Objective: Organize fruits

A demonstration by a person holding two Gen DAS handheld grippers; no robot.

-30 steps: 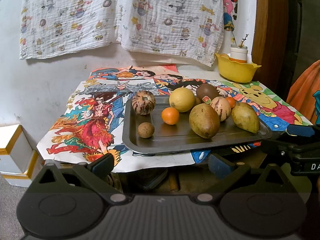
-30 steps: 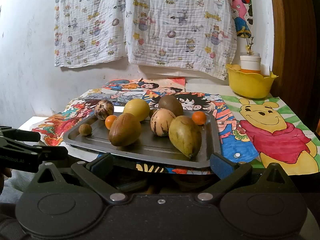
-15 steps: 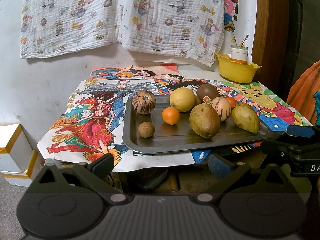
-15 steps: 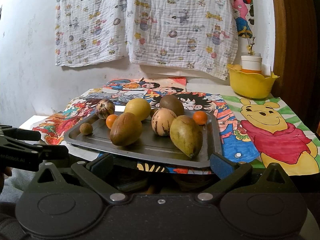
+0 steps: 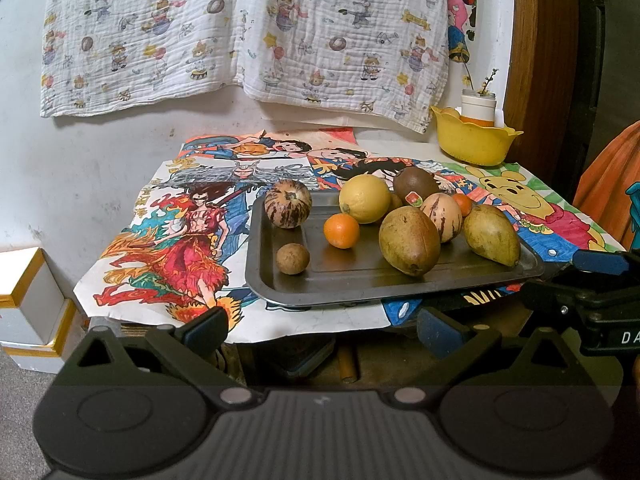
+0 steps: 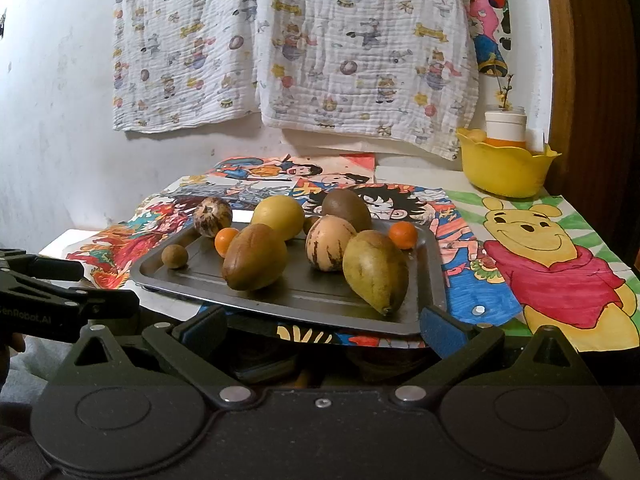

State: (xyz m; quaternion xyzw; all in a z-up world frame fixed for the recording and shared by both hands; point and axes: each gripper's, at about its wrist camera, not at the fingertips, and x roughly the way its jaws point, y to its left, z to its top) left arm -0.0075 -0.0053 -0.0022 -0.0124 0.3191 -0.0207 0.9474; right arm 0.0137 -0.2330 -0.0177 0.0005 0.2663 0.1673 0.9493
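A metal tray on the table holds several fruits: a yellow lemon, two mangoes, an orange, a striped melon, a kiwi and a small brown fruit. My left gripper is open, below the tray's near edge, with nothing in it. My right gripper is open too, just in front of the tray, level with the greenish mango.
A yellow bowl with a white and orange jar stands at the back right. Coloured cartoon drawings cover the table. A printed cloth hangs on the wall. White boxes sit on the floor at left.
Both views have shifted very slightly towards the tray. The fruits have not moved and both grippers stay open.
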